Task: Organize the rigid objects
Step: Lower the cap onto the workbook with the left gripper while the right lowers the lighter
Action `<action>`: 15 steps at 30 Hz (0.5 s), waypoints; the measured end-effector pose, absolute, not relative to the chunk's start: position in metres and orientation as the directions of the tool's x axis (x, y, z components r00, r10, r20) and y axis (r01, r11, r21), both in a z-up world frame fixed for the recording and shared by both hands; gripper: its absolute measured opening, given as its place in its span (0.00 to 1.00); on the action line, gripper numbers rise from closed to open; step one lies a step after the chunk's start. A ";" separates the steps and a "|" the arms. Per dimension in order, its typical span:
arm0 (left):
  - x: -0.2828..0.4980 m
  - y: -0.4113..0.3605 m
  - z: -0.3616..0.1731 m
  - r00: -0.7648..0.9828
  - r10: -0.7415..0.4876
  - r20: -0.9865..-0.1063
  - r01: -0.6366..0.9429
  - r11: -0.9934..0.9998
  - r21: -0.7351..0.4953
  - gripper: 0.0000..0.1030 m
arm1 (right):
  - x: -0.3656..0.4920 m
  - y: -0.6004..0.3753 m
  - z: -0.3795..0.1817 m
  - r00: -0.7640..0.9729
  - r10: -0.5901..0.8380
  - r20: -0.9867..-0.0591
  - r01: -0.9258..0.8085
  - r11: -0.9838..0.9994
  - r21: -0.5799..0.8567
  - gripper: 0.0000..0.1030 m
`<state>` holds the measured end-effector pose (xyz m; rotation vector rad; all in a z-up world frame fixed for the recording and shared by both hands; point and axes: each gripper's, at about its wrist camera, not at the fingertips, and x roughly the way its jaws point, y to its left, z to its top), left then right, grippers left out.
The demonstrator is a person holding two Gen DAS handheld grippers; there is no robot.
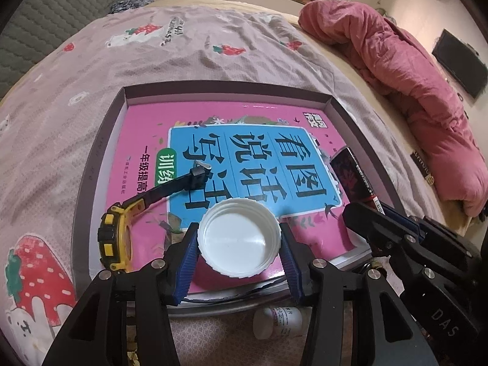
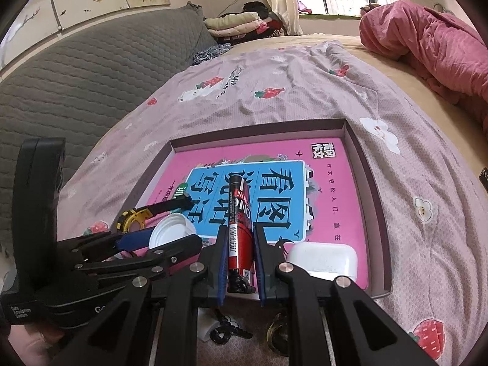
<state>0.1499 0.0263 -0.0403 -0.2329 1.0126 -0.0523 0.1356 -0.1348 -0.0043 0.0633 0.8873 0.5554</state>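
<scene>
My left gripper [image 1: 239, 235] is shut on a white screw cap [image 1: 241, 239], held open side up over the near edge of a pink book [image 1: 143, 140]. The book lies in a shallow dark-walled box [image 1: 225, 87]. A yellow-and-black watch [image 1: 117, 238] rests at the book's left. My right gripper [image 2: 241, 231] is shut on a slim red-and-black stick [image 2: 239, 213] with a barcode, its far end pointing over the book [image 2: 335, 189]. In the left wrist view that stick [image 1: 353, 174] shows at the right, and the right wrist view has the cap [image 2: 170, 233] in the left gripper [image 2: 170, 238].
A white rounded case [image 2: 323, 259] lies on the book's near right corner. In front of the box [image 2: 350, 134] lie a small white bottle [image 1: 276, 321], dark keys [image 2: 225, 329] and a brass object [image 2: 277, 334]. A strawberry-print sheet [image 1: 183, 45] covers the bed, with a pink quilt [image 1: 396, 61] heaped at the right.
</scene>
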 end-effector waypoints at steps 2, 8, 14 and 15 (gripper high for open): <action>0.150 0.025 -0.042 0.529 -0.150 -0.836 -0.062 0.975 -0.214 0.50 | 0.136 -0.134 -0.006 0.500 0.480 -0.720 -0.433 0.859 0.273 0.15; 0.149 0.026 -0.047 0.516 -0.146 -0.844 -0.068 0.975 -0.210 0.50 | 0.143 -0.132 -0.009 0.487 0.480 -0.729 -0.420 0.861 0.286 0.15; 0.147 0.027 -0.049 0.514 -0.141 -0.846 -0.066 0.977 -0.203 0.50 | 0.152 -0.127 -0.016 0.458 0.485 -0.745 -0.415 0.858 0.303 0.15; 0.148 0.027 -0.049 0.514 -0.138 -0.846 -0.067 0.977 -0.200 0.50 | 0.153 -0.126 -0.018 0.455 0.479 -0.750 -0.420 0.859 0.294 0.15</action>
